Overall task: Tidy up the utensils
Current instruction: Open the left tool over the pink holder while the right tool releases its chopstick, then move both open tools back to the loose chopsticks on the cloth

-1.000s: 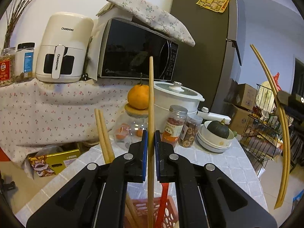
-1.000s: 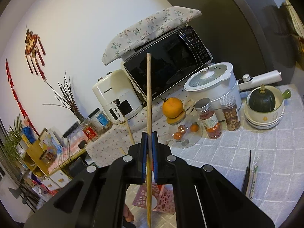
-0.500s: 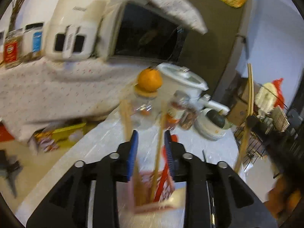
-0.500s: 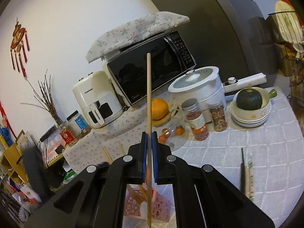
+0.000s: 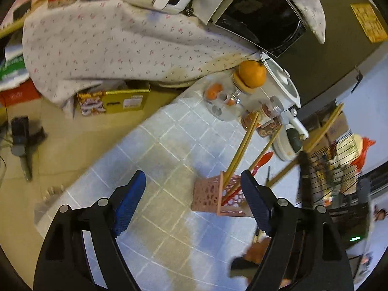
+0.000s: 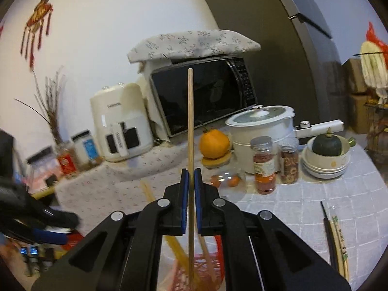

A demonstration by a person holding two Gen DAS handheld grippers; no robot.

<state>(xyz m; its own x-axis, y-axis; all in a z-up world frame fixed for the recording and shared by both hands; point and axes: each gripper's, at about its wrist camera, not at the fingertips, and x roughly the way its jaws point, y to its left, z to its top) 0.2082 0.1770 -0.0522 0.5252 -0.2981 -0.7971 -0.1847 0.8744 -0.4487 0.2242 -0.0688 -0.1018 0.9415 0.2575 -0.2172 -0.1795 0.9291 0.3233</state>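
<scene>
Right gripper (image 6: 191, 189): pads are pressing on one upright wooden chopstick (image 6: 190, 126), above the pink holder.
Left gripper (image 5: 194, 208): jaws are opening wide, nothing is sitting between them.
Pink holder (image 5: 208, 195): standing on the tiled table (image 5: 155, 145), away from its edges, chopsticks and a red spoon (image 5: 263, 158) are leaning inside.

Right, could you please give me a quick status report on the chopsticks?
Left gripper opening, nothing between its jaws. Right gripper shut on a wooden chopstick, upright above the pink utensil holder. Chopsticks and a red spoon already inside; path looks clear.
</scene>
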